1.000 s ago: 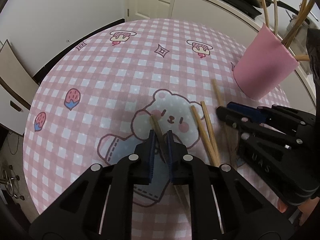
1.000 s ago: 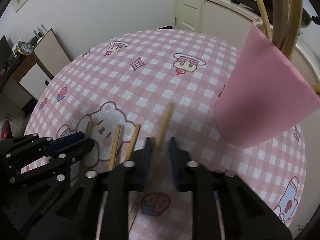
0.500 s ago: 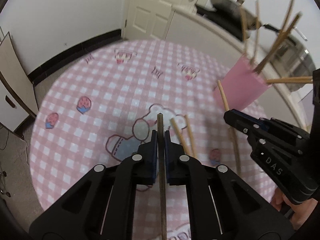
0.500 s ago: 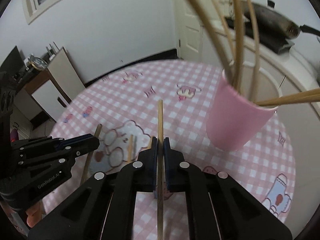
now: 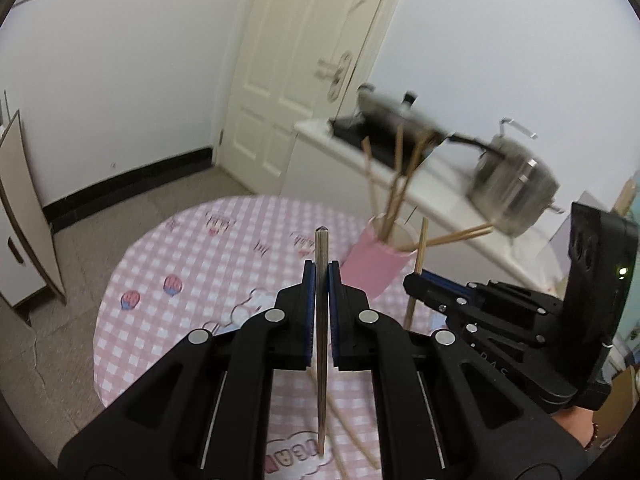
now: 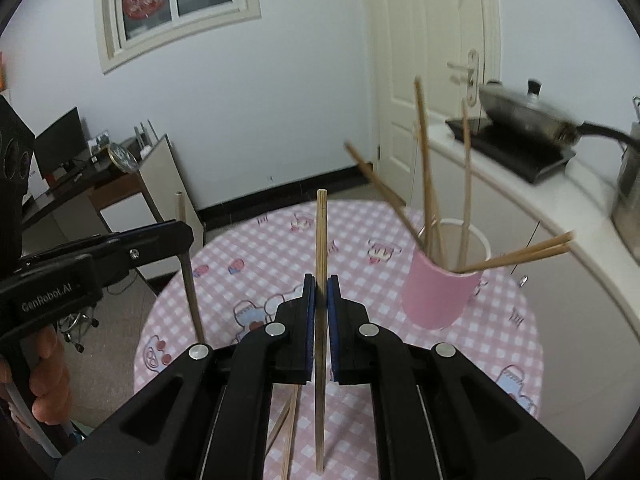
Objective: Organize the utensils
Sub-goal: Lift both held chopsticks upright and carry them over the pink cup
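Observation:
My left gripper (image 5: 321,276) is shut on a dark wooden chopstick (image 5: 321,344) and holds it upright, high above the round pink checked table (image 5: 192,256). My right gripper (image 6: 320,286) is shut on a lighter chopstick (image 6: 320,240), also upright and lifted. A pink cup (image 6: 440,296) with several chopsticks leaning in it stands at the table's far right; it also shows in the left wrist view (image 5: 374,266). Each gripper shows in the other's view: the right gripper (image 5: 416,280) with its stick, the left gripper (image 6: 182,236) with its stick. Two chopsticks (image 6: 290,424) lie on the table below.
A white counter (image 6: 532,204) behind the table carries a black cooktop with a pan (image 6: 520,110) and a steel pot (image 5: 516,188). A white door (image 5: 304,72) is at the back. A cabinet and desk (image 6: 132,184) stand at the left.
Both grippers have risen well above the table with their chopsticks, and the sticks now stand upright. The table and cup look smaller and farther below.

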Available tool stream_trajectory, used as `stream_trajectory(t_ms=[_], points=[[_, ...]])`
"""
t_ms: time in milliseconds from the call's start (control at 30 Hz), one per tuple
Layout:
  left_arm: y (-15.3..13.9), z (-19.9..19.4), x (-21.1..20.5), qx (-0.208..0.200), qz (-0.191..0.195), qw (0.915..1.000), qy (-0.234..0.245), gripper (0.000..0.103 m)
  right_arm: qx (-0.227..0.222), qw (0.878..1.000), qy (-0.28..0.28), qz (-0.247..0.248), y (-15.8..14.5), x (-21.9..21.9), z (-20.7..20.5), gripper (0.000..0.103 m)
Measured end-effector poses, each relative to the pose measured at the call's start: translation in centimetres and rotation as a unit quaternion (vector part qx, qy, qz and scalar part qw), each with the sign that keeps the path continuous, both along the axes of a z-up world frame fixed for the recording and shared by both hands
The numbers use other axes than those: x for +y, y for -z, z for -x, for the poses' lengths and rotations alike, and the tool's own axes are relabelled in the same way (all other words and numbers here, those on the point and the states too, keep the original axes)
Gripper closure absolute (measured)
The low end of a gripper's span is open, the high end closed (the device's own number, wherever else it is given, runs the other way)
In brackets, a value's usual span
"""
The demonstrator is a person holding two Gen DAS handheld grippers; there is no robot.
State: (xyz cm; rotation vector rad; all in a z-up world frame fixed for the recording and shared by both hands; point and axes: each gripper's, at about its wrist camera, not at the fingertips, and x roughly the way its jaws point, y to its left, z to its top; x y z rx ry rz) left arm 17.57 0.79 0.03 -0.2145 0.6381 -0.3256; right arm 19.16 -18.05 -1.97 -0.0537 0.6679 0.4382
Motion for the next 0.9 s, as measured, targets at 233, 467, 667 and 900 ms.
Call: stream_trajectory(t_ms=[233, 467, 667, 900], points=[[-3.6, 2.3, -1.3, -0.076, 0.02, 0.9969, 0.004, 0.096, -0.047, 0.999, 0.002, -0.015, -3.0, -2.3, 1.9, 0.098], [-6.6, 2.1, -3.8, -0.133, 0.033, 0.9906, 0.008, 0.096, -0.092, 0.995, 0.02, -0.031, -6.4, -5.0, 1.9, 0.098], [-8.3, 0.2, -6.6, -0.161, 0.027, 0.9866, 0.006, 0.096, -0.126, 0.991, 0.042, -0.037, -8.4, -7.2, 0.6, 0.098], [-9.4, -2.1, -9.7, -0.204, 0.006, 0.9789, -0.012, 0.096, -0.155, 0.984, 0.06, -0.064, -9.1, -9.7, -2.4, 0.098]])
